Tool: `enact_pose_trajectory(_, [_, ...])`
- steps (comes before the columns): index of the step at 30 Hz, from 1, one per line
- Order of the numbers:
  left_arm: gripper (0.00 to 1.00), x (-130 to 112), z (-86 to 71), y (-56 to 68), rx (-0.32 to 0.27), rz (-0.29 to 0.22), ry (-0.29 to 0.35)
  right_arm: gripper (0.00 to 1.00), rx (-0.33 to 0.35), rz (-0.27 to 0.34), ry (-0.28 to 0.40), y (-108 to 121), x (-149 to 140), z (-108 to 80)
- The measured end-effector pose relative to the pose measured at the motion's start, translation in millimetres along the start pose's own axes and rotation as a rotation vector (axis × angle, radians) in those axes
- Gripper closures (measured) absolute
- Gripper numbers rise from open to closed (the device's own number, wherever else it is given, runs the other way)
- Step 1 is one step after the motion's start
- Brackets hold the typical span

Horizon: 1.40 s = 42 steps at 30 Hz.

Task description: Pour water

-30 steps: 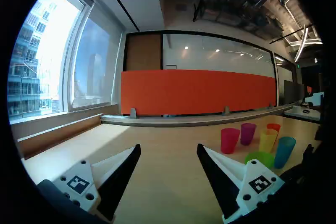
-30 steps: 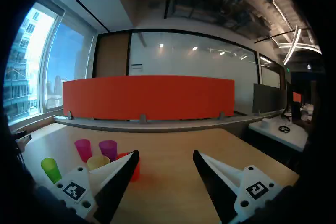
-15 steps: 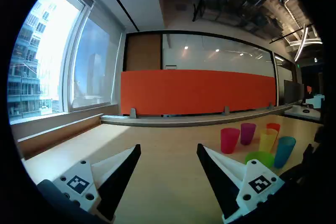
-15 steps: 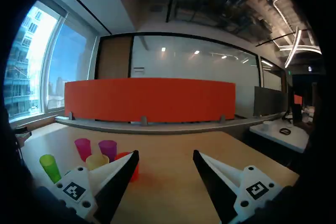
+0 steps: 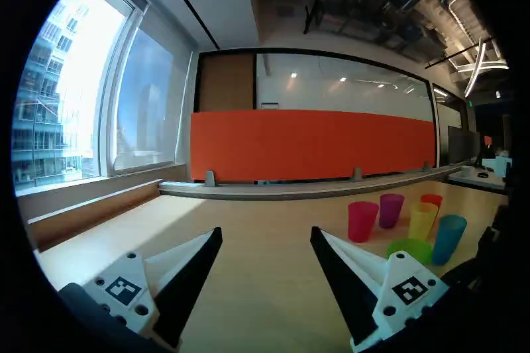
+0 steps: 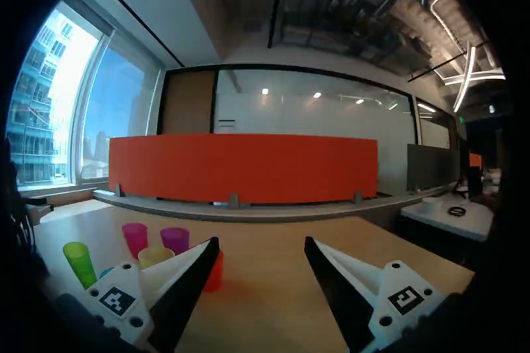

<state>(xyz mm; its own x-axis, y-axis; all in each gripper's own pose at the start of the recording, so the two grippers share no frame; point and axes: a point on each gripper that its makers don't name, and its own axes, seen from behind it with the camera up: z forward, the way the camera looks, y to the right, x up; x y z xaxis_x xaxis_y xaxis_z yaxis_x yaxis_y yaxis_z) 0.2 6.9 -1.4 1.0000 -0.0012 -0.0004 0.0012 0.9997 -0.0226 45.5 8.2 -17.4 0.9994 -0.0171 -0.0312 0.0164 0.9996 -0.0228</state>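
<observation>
Off to the right in the left gripper view, cups are clustered on the table: pink cup, purple cup, yellow cup, blue cup, with the green cup nearest. The left gripper is held low over bare tabletop, jaws wide apart, nothing gripped. Which cup holds water cannot be told.

Risk: the cups are packed close, so a neighbour is likely knocked if one is taken from inside the group. Outer cups are better approached first.

Open room is available left and ahead, bounded by the orange divider at the back and the window ledge on the left.

Right gripper view: the right gripper is also held with jaws apart and empty. The cups are seen lower left. The orange cup is partly hidden behind one finger and just beside it, so it can be clipped by any sideways sweep.

The table edge is seen to the right, with a neighbouring desk beyond. A pushed cup or a spill could go over that edge. Bare tabletop is available straight ahead.
</observation>
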Motion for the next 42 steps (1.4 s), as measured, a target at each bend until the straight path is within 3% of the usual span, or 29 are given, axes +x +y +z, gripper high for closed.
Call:
enact_pose_trajectory(6, [0.01,0.3,0.4,0.0,0.0,0.0,0.0,0.0,0.039,-0.001,0.017,-9.4,-6.1,5.0])
enact_pose_trajectory(14, [0.01,0.1,0.2,-0.1,0.0,0.0,0.0,0.0,0.031,0.009,0.04,-10.6,-4.8,16.7])
enact_pose_trajectory(26, [0.01,0.3,0.3,-0.3,0.0,0.0,0.0,0.0,0.024,0.023,-0.024,-8.2,-33.5,19.7])
enact_pose_trajectory(42, [0.01,0.6,0.6,-0.2,0.0,0.0,0.0,0.0,0.025,0.013,-0.046,-10.9,-46.3,21.6])
